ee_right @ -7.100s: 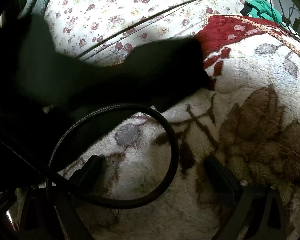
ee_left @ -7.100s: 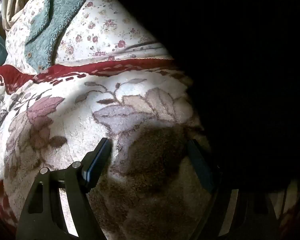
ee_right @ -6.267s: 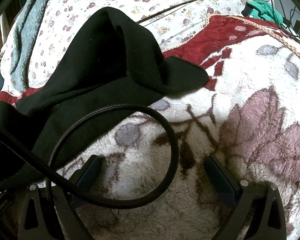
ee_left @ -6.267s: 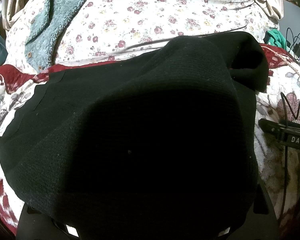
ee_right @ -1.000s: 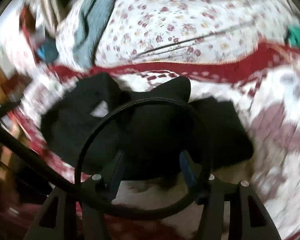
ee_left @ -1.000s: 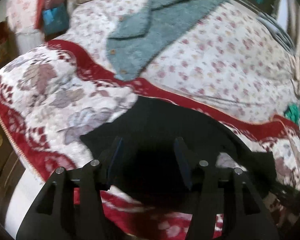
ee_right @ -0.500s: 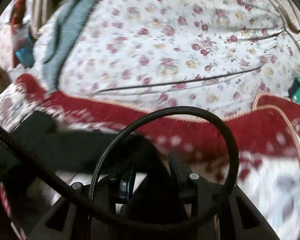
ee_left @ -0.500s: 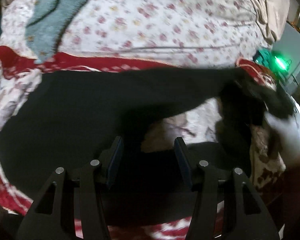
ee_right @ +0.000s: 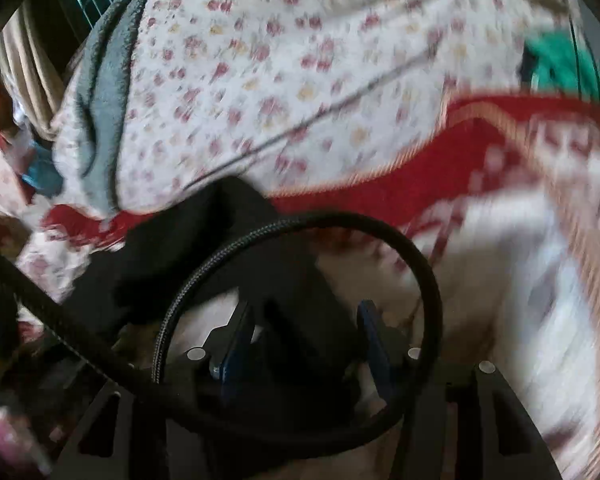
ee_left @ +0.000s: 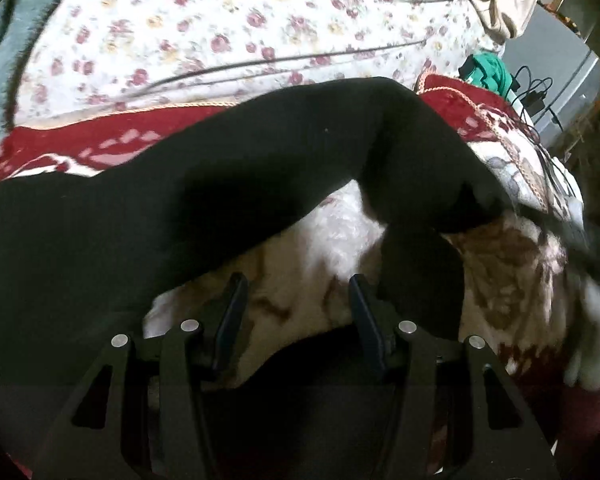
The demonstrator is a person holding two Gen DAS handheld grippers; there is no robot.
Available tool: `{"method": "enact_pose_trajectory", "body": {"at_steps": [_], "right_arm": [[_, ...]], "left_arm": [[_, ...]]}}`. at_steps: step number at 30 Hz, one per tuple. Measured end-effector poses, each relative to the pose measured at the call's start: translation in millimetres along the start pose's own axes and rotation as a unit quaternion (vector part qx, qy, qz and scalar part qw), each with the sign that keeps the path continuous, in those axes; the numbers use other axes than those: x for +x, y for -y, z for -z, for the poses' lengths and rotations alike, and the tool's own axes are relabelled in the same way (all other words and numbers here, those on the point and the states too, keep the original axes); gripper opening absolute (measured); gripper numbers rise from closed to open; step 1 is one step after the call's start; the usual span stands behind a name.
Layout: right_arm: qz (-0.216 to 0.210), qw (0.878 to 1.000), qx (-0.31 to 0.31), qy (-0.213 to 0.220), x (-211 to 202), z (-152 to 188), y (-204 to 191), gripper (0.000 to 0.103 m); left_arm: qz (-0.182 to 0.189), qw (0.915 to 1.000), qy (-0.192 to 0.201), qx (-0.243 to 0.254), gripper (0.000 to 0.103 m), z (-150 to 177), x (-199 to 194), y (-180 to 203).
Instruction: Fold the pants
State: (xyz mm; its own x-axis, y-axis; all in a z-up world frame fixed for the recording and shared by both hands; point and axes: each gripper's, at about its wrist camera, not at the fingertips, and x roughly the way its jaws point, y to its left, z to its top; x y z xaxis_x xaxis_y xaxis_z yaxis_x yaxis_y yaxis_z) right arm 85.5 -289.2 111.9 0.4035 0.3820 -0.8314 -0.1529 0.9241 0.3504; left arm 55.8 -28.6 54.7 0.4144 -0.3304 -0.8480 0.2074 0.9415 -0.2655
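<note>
Black pants [ee_left: 188,208] lie spread across the plush blanket [ee_left: 512,280] on the bed, one leg arching right. Left gripper [ee_left: 294,316]: fingers released, bare blanket between them. Right gripper [ee_right: 306,340]: fingers opening, a fold of pants between them, pads not visibly pressing. Step in hand appears to be laying out a leg. Next move likely calls for regrasping an edge to fold over.

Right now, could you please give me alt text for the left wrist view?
Black pants stretch across a fleece blanket with a red border, one end folded back. The left gripper hovers open over bare blanket; a floral sheet lies beyond.
</note>
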Motion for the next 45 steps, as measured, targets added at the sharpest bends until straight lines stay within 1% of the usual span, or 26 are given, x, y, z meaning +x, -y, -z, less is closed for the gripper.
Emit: {"method": "enact_pose_trajectory", "body": {"at_steps": [1,2,6,9,10,12,14,15,17,19,20,21,22,25,27,29,31,33,35,39,40,41,42,43,44,45], "right_arm": [[-0.022,1.0,0.011,-0.015,2,11,2,0.051],[-0.03,0.999,0.019,-0.024,4,19,2,0.051],[-0.008,0.998,0.047,-0.034,7,49,5,0.051],[-0.03,0.996,0.078,-0.027,4,65,14,0.052],[-0.034,0.995,0.083,-0.035,9,66,17,0.052],[-0.023,0.995,0.086,-0.047,20,62,22,0.052],[-0.013,0.996,0.075,-0.035,30,43,24,0.052],[0.004,0.998,0.066,-0.023,33,32,24,0.052],[0.079,0.996,0.025,0.012,42,-1,21,0.052],[0.15,0.987,0.008,0.049,41,-29,22,0.052],[0.147,0.987,0.017,0.062,35,-35,24,0.052],[0.118,0.989,0.036,0.079,21,-38,27,0.052],[0.099,0.991,0.048,0.083,11,-38,31,0.052],[0.038,0.994,0.083,0.053,-10,-9,35,0.053],[-0.004,0.994,0.108,0.017,-12,26,36,0.053],[-0.017,0.991,0.132,-0.021,-4,56,36,0.053],[-0.034,0.987,0.153,-0.043,8,81,38,0.053],[-0.044,0.985,0.158,-0.046,19,88,39,0.053],[-0.059,0.988,0.143,-0.023,24,84,37,0.053],[-0.085,0.987,0.134,0.013,37,80,45,0.028],[-0.098,0.986,0.136,0.02,37,82,48,0.023],[-0.105,0.985,0.137,0.021,35,83,49,0.021],[-0.111,0.985,0.133,0.021,34,82,47,0.015],[-0.114,0.985,0.129,0.024,34,78,45,0.013],[-0.115,0.985,0.127,0.026,32,78,44,0.013],[-0.117,0.985,0.127,0.03,28,77,43,0.011]], "left_arm": [[0.003,1.0,-0.002,0.001,0.052,-4,4,4],[0.007,1.0,-0.003,0.004,0.052,-8,6,9],[0.033,0.9984,-0.016,0.042,0.052,-21,14,34],[0.035,0.9967,-0.029,0.068,0.052,-27,24,48],[0.032,0.9962,-0.032,0.074,0.052,-28,27,51],[0.031,0.9962,-0.033,0.075,0.052,-32,31,52],[0.032,0.9969,-0.033,0.064,0.052,-33,33,49],[0.032,0.9972,-0.034,0.058,0.052,-32,33,47],[0.027,0.9973,-0.039,0.056,0.052,-32,35,45],[0.02,0.9968,-0.044,0.063,0.052,-32,39,46],[0.02,0.9965,-0.046,0.068,0.052,-32,41,47],[0.021,0.9959,-0.049,0.073,0.052,-32,44,49],[0.022,0.9953,-0.054,0.078,0.052,-33,48,50],[0.034,0.9928,-0.07,0.091,0.052,-38,62,57],[0.048,0.9912,-0.081,0.093,0.052,-43,71,61],[0.061,0.9901,-0.088,0.091,0.052,-48,78,64],[0.073,0.9882,-0.1,0.091,0.052,-51,85,67],[0.087,0.9852,-0.113,0.095,0.052,-52,91,71],[0.095,0.9826,-0.125,0.099,0.052,-52,98,76],[0.103,0.98,-0.13,0.111,0.052,-54,113,83],[0.101,0.9795,-0.128,0.118,0.047,-54,115,86],[0.098,0.979,-0.127,0.126,0.03,-55,117,89],[0.097,0.9782,-0.126,0.133,0.026,-56,120,93],[0.094,0.9783,-0.122,0.138,0.017,-57,121,97],[0.092,0.9786,-0.118,0.142,0.013,-57,122,100],[0.083,0.9784,-0.114,0.151,0.012,-56,121,105]]}}
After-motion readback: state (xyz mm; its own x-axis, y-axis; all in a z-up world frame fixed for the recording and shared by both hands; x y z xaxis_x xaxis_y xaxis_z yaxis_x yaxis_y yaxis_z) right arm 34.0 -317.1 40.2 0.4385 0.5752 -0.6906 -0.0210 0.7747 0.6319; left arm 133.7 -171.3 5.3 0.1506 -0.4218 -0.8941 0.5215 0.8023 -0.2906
